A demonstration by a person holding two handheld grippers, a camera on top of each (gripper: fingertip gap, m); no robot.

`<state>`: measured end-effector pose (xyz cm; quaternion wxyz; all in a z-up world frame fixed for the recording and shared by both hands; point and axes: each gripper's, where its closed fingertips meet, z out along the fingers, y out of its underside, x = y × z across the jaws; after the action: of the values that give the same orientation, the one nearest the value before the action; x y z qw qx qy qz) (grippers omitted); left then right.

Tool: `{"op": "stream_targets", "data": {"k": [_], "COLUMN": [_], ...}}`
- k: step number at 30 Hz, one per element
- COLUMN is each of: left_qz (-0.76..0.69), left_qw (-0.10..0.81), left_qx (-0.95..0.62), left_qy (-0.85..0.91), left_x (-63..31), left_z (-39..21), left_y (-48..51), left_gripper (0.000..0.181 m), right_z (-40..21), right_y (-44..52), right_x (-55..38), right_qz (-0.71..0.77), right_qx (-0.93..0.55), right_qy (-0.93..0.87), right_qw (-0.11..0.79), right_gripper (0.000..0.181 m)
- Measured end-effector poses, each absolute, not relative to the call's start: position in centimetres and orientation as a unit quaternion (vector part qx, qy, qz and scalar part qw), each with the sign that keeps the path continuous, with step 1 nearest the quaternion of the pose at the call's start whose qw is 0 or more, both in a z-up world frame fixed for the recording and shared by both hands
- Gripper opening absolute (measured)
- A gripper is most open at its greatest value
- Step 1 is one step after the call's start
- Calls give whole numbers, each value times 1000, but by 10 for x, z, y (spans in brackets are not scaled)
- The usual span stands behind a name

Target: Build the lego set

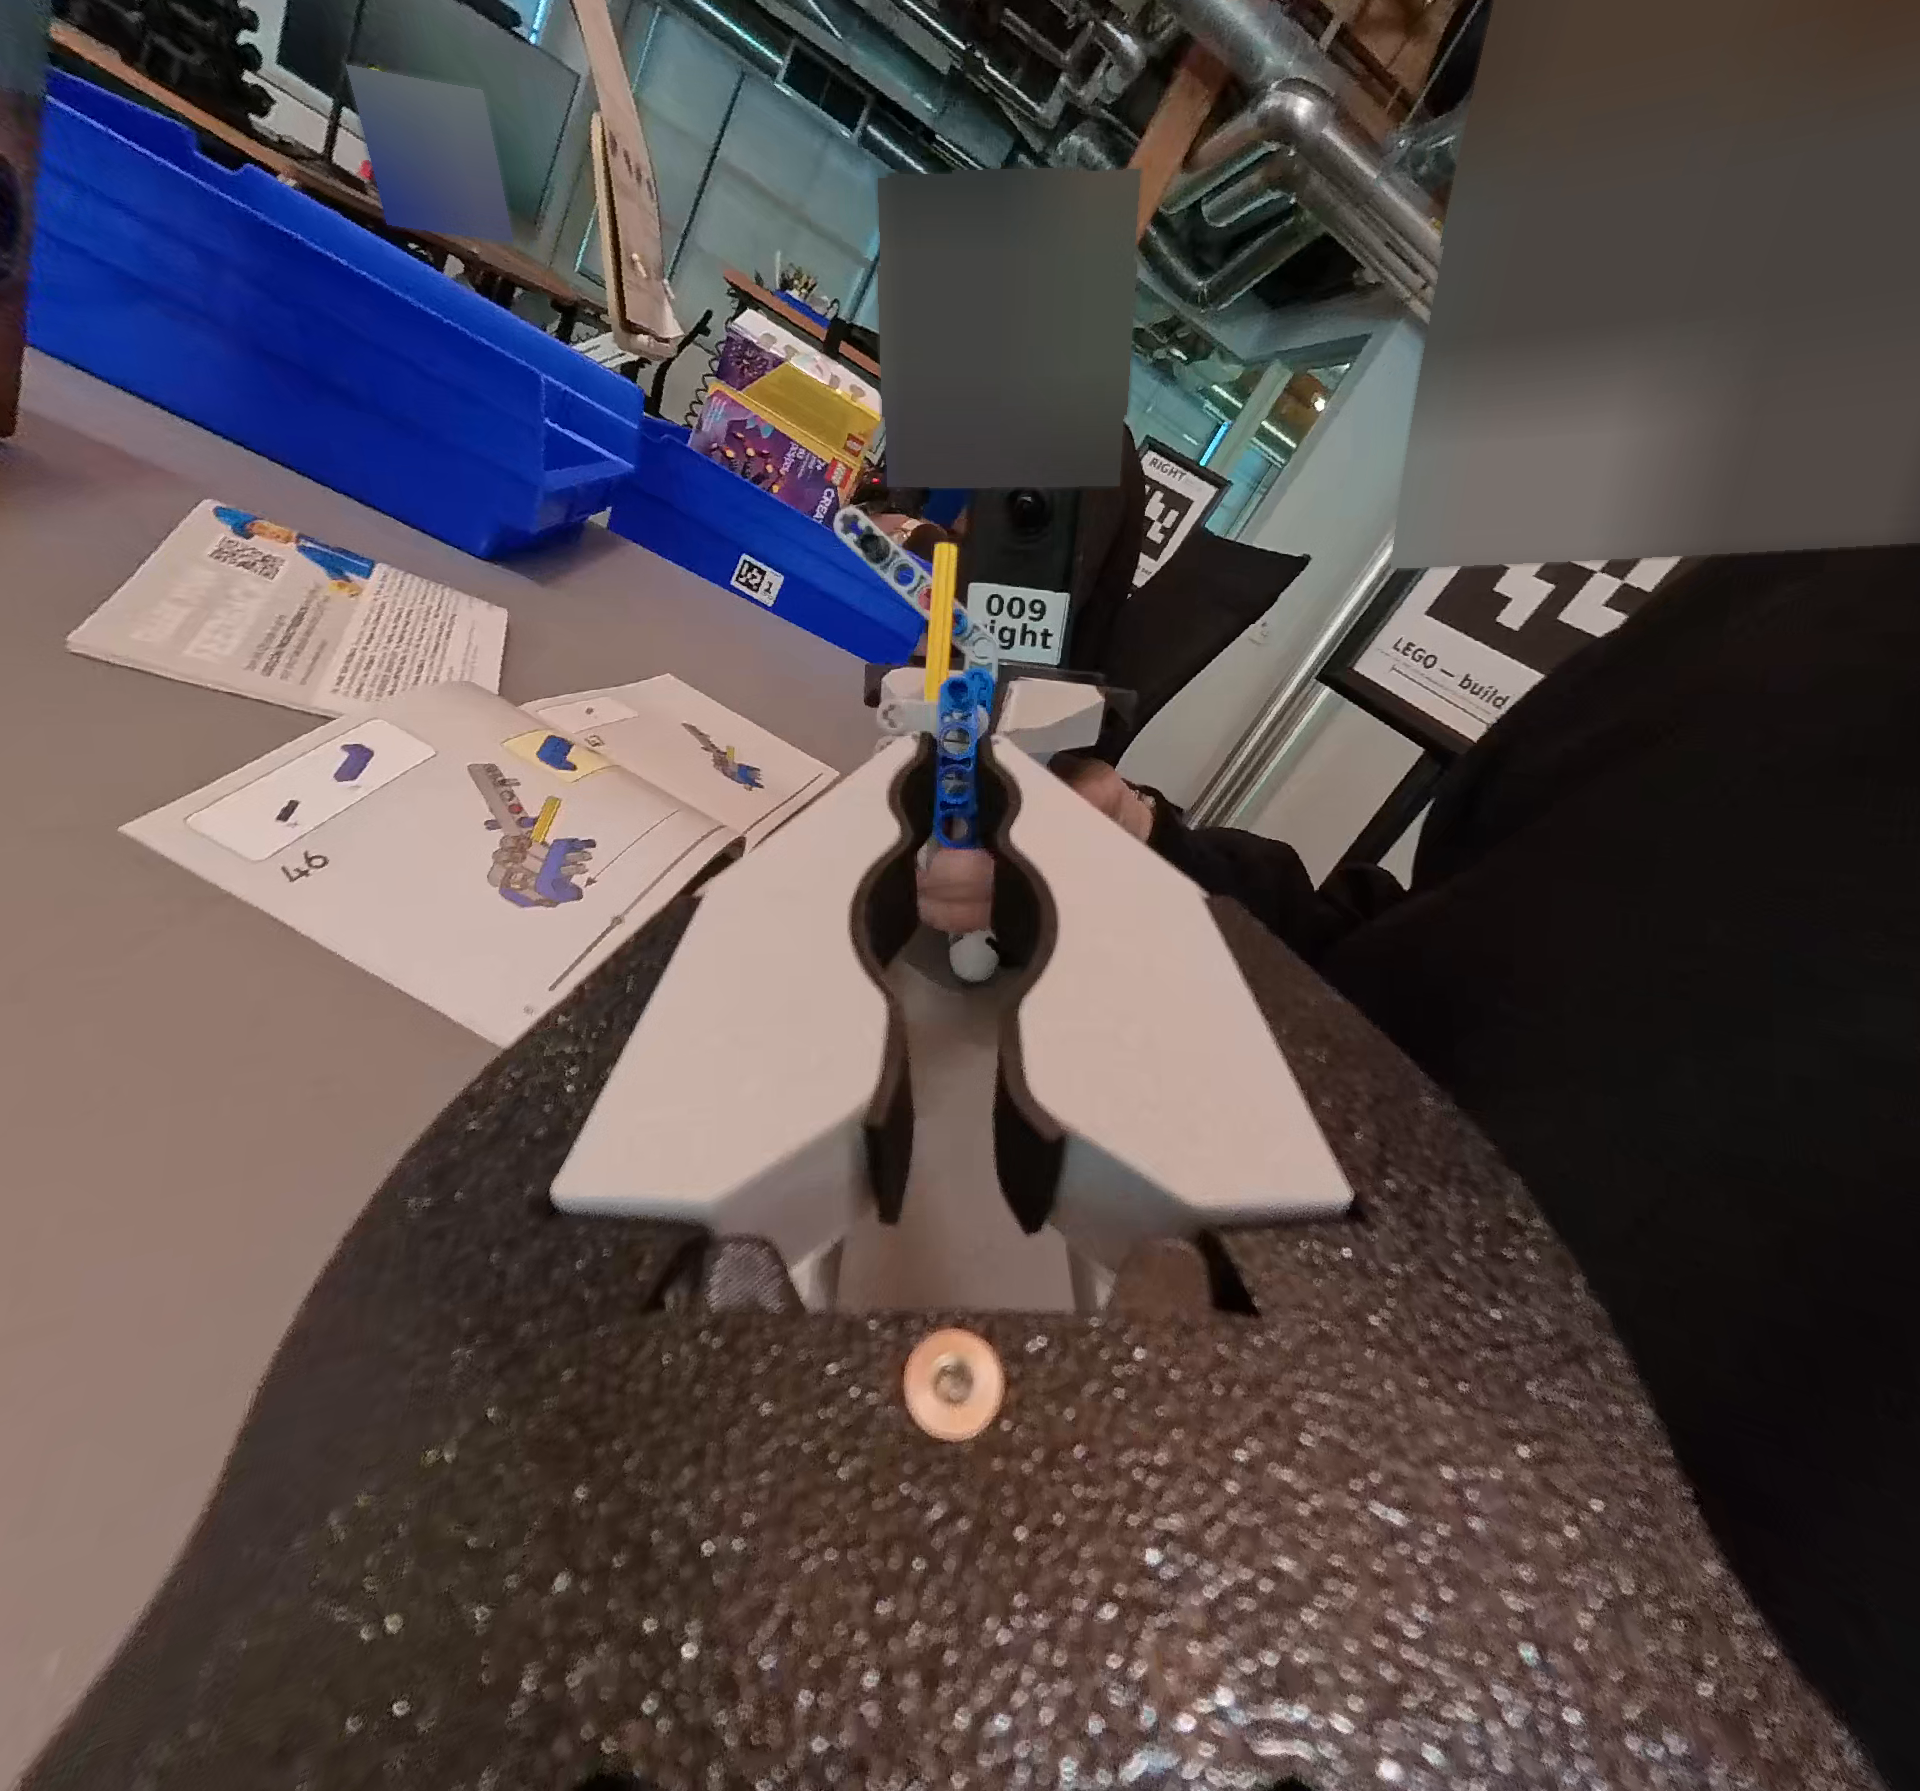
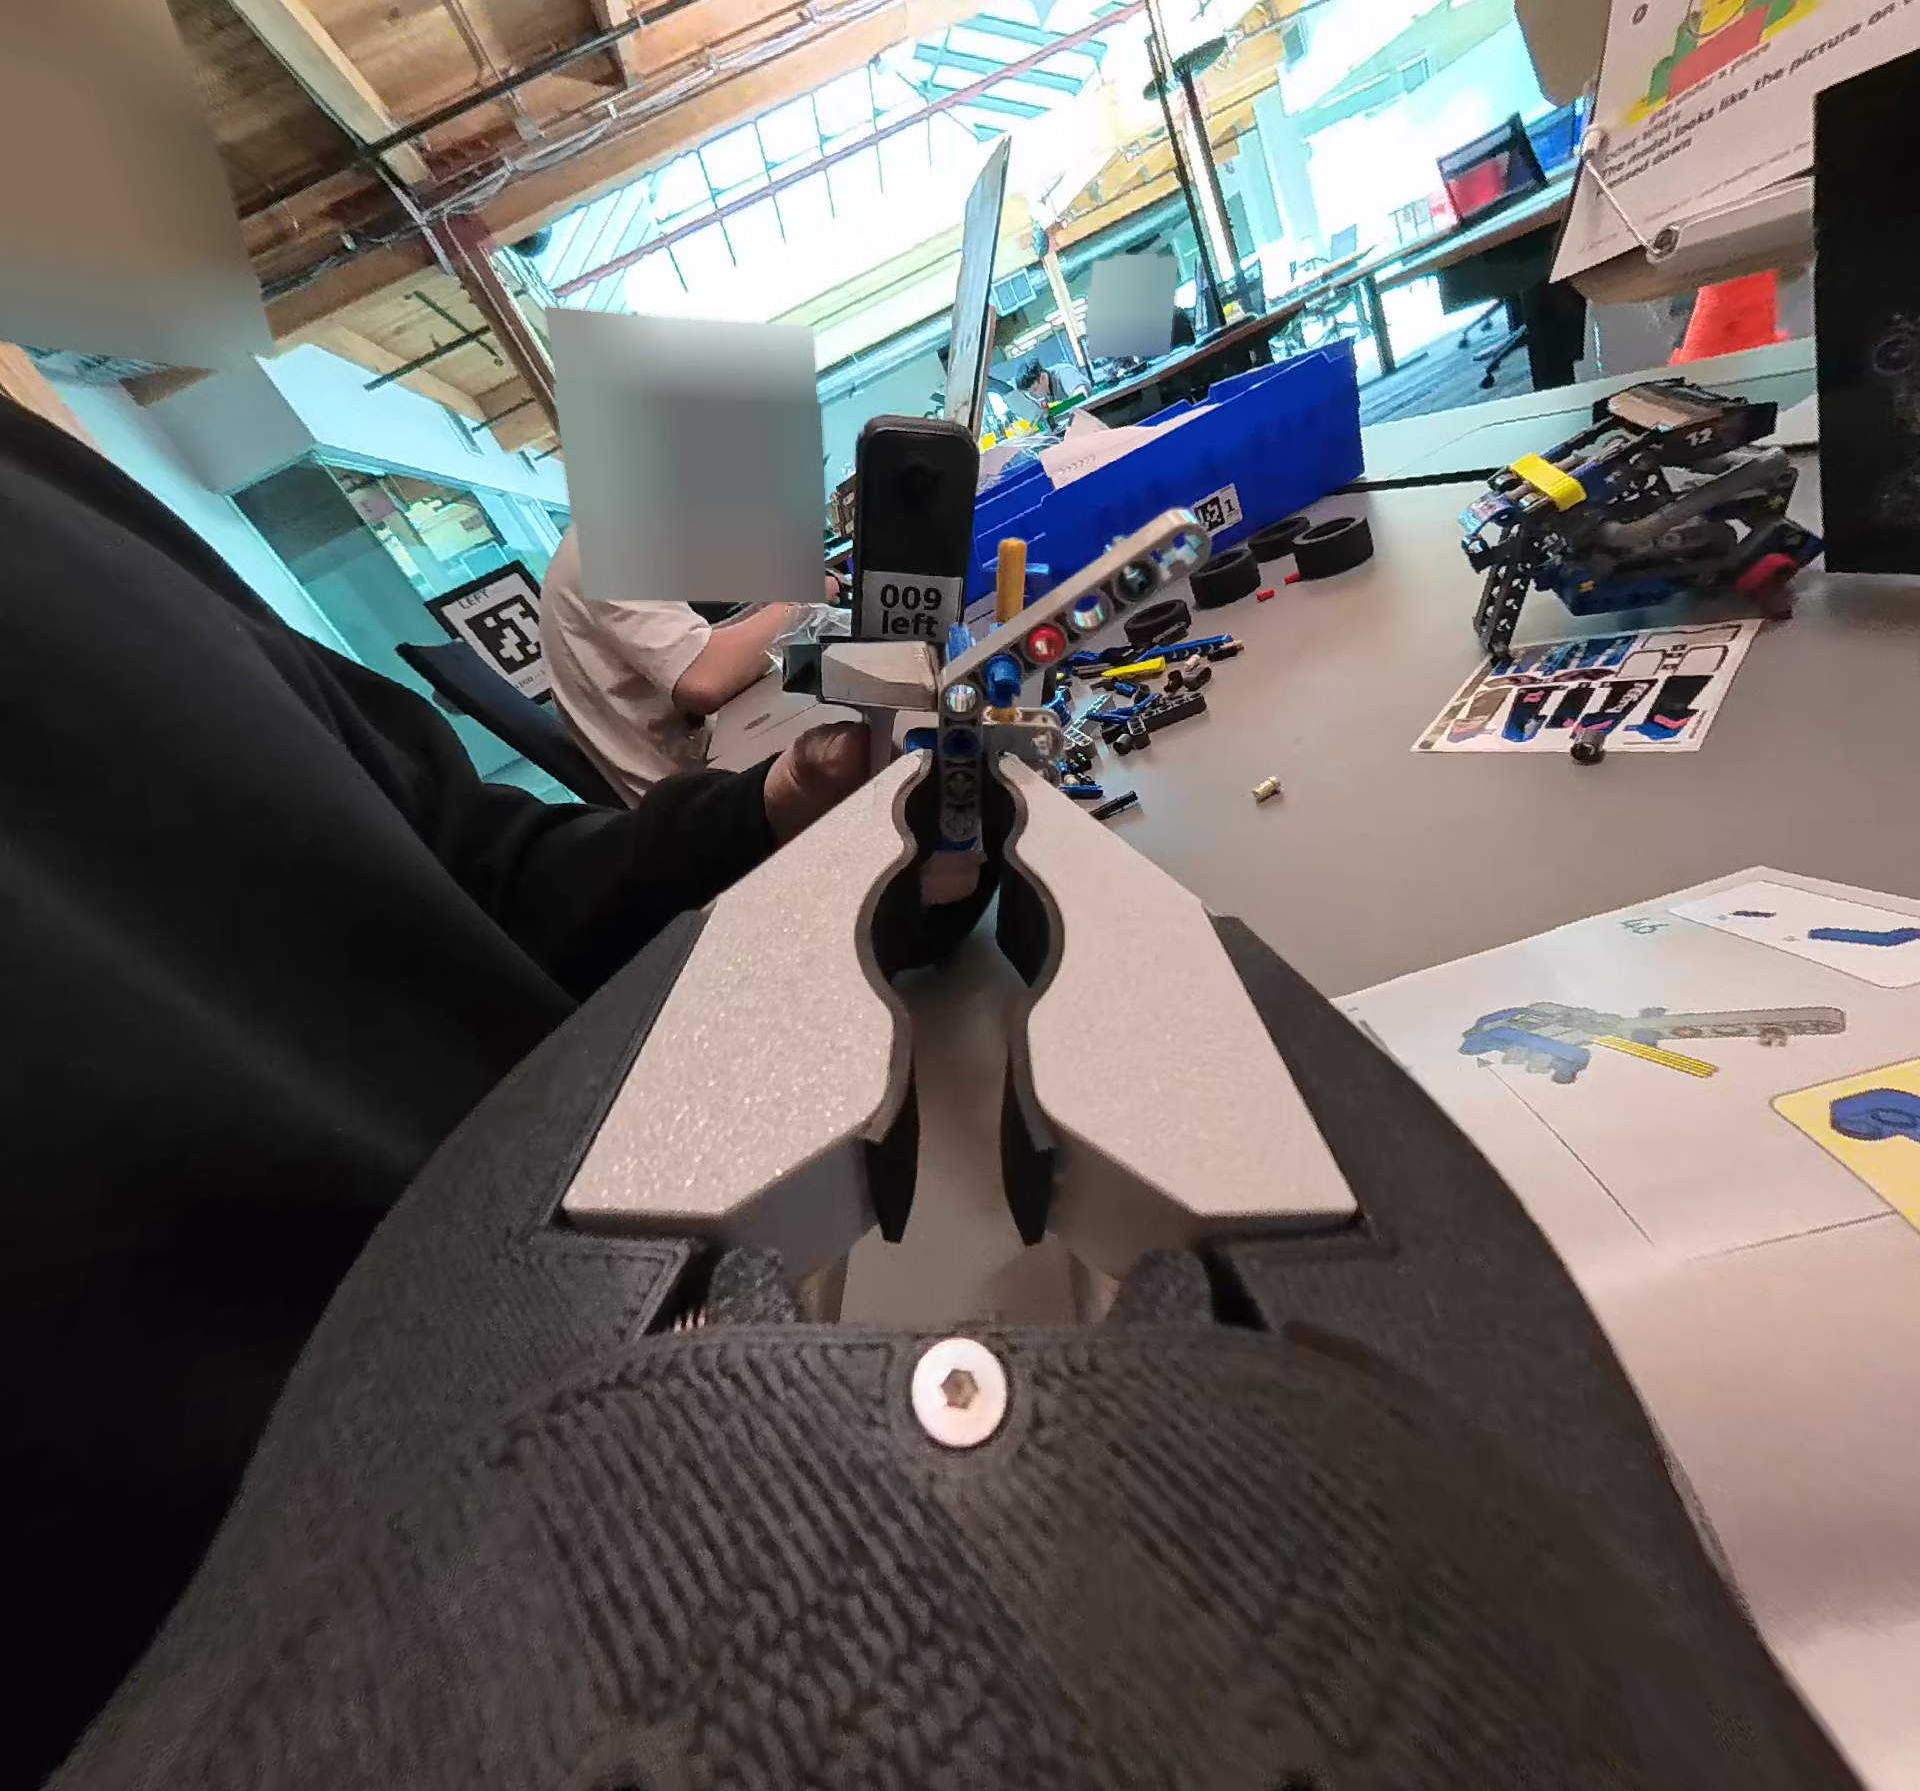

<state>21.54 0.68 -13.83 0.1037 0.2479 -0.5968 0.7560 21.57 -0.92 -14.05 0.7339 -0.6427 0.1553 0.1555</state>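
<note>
The open instruction booklet lies left of the sub-assembly, which both claws hold aloft above the table. The left gripper is clenched on its blue beam; the right gripper pinches the same cluster from the opposite side. A yellow axle and grey beam already stand on it. Right of it, loose parts, tyres, a sticker sheet and the half-built vehicle suggest much remains.

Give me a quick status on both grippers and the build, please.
Left gripper and right gripper both shut on small lego assembly, held above table. Yellow axle upright. Nothing blocking.
</note>
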Motion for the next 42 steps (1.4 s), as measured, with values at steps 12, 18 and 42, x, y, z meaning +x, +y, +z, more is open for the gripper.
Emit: {"op": "stream_targets", "data": {"k": [12,18,42], "left_qz": [790,803,780], "left_qw": [166,272,46], "left_qx": [264,282,273], "left_qy": [-527,-449,-561], "left_x": [218,218,231], "left_z": [-130,-121,-115], "left_y": [16,21,17], "left_gripper": [4,4,22], "right_z": [-131,-125,-112], "right_y": [0,7,5], "right_x": [216,216,223], "right_qz": [218,177,170], "right_qx": [-615,-644,-581], "right_qy": [201,206,210], "right_qw": [731,715,768], "right_gripper": [6,6,6]}}
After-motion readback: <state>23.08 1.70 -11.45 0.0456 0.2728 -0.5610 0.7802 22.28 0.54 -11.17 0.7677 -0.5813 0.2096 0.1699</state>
